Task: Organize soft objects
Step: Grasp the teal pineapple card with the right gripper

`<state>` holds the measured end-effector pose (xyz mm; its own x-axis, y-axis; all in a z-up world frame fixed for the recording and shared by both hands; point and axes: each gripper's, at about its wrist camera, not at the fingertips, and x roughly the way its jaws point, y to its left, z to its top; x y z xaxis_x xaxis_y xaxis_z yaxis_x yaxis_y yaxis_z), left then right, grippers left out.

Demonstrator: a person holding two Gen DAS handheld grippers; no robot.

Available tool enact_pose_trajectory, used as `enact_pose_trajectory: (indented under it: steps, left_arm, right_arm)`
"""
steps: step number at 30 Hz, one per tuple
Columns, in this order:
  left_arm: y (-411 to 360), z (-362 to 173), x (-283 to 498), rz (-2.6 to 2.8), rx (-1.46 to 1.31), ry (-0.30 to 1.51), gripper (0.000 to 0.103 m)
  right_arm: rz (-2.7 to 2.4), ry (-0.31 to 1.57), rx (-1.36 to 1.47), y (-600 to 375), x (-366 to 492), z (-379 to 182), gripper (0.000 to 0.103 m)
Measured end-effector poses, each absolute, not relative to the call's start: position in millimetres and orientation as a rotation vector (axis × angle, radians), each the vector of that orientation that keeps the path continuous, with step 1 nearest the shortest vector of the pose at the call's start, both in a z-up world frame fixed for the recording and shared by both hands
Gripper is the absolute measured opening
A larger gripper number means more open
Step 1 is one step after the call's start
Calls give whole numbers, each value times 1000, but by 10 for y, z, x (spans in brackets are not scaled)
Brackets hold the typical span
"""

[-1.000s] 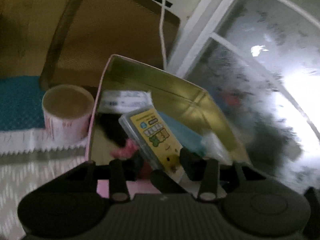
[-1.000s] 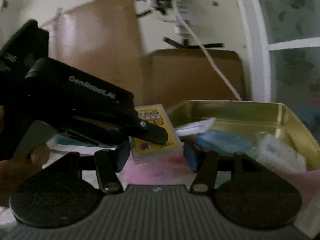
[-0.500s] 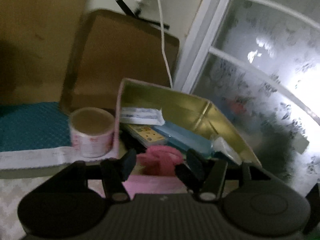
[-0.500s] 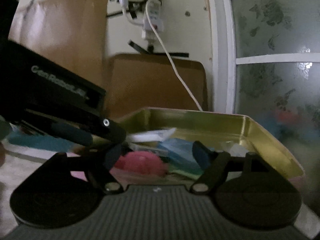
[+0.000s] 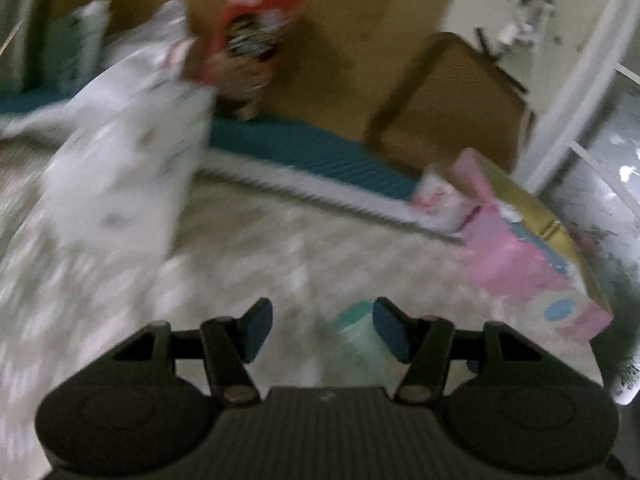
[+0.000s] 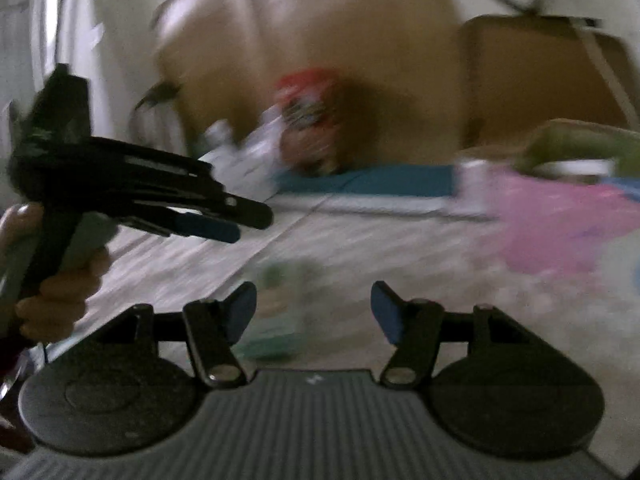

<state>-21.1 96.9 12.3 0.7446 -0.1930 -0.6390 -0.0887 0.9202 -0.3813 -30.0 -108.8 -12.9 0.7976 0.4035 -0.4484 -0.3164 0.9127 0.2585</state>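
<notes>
Both views are motion-blurred. My left gripper (image 5: pixel 322 330) is open and empty above a pale patterned cloth surface; a small teal-green soft item (image 5: pixel 356 340) lies just by its right finger. My right gripper (image 6: pixel 312 312) is open and empty, with a greenish soft item (image 6: pixel 276 320) blurred below its left finger. The pink box with gold inside (image 5: pixel 520 248) sits at the right, holding several items, and also shows in the right wrist view (image 6: pixel 560 224). The left gripper (image 6: pixel 208 220) appears at the left of the right wrist view, held by a hand.
A white plastic bag (image 5: pixel 120 152) lies at the left. A red packet (image 5: pixel 248 40) leans on a brown board at the back. A teal mat (image 5: pixel 312 152) runs along the back. A roll of tape (image 5: pixel 440 196) stands beside the pink box.
Both grippers have swung left and pulled back from the pink box. The left gripper let go of the yellow card pack, which now lies in the box.
</notes>
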Motion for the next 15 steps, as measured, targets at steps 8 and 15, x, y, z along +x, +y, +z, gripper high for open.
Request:
enact_pose_trajectory:
  steps: [8, 15]
  left_arm:
    - [981, 42, -313, -83, -397, 719, 62]
    - [835, 11, -231, -187, -505, 752, 71]
  right_arm:
    - [381, 613, -7, -651, -178, -225, 51]
    - [347, 655, 164, -819, -52, -225, 44]
